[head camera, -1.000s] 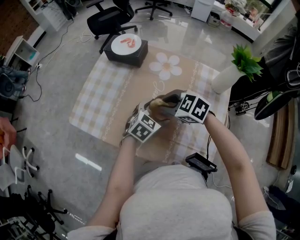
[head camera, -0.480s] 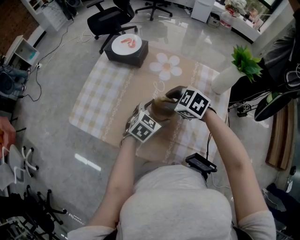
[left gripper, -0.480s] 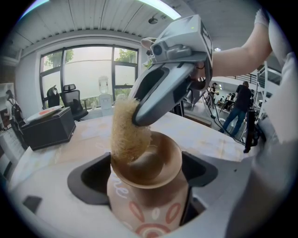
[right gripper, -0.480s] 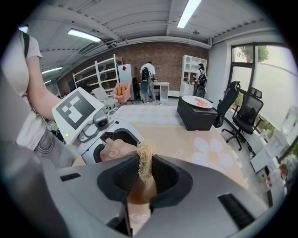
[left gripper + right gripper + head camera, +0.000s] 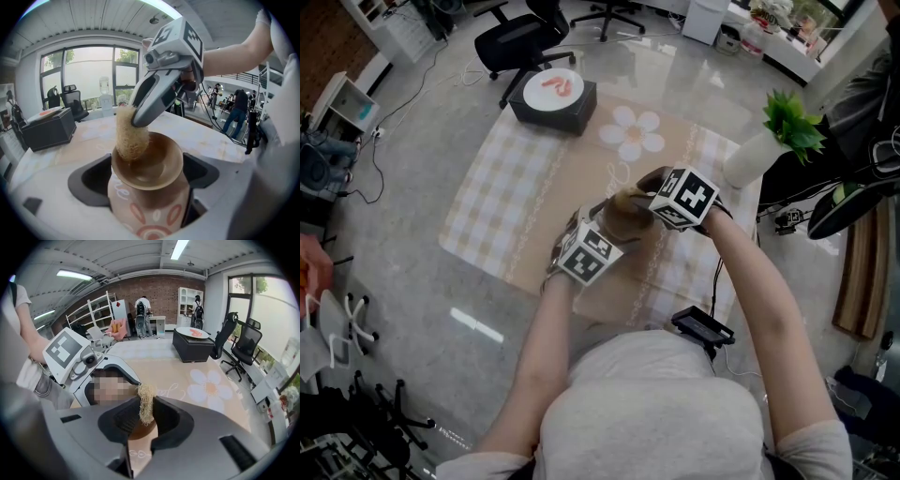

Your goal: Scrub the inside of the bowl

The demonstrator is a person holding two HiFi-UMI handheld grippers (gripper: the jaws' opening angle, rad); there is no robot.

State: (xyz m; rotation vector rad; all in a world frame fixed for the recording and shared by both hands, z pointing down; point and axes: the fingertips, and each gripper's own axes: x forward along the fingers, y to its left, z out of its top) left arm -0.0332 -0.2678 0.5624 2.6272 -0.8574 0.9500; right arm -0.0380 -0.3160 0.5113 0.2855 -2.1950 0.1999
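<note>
While the left gripper (image 5: 148, 185) clamps the bowl (image 5: 154, 161) by its outer wall, one jaw on each side, the bowl's brown inside faces away from that gripper's camera and its cream outside, painted with orange-red petal shapes, faces toward it. The right gripper (image 5: 146, 414) is closed on a pale, fibrous scrubber (image 5: 146, 408), which sticks out past the tips of its jaws. Seen from the left gripper view, the scrubber leans on the left part of the bowl's rim and its lower end reaches down into the hollow, touching the inner wall. From the head view, the two grippers meet over the near part of a beige checked cloth (image 5: 502, 197) that covers the table, with the bowl between them; that view does not show whether the bowl touches the cloth. A large white flower (image 5: 633, 131) is printed on the cloth farther away. At the cloth's far left corner stands a black box (image 5: 558, 112) with a white plate (image 5: 551, 86) on top, and something orange-pink lies on the plate. A white vase (image 5: 748, 159) with a green plant (image 5: 790, 120) stands at the cloth's right edge. A black office chair (image 5: 520, 42) stands on the floor beyond the table.
</note>
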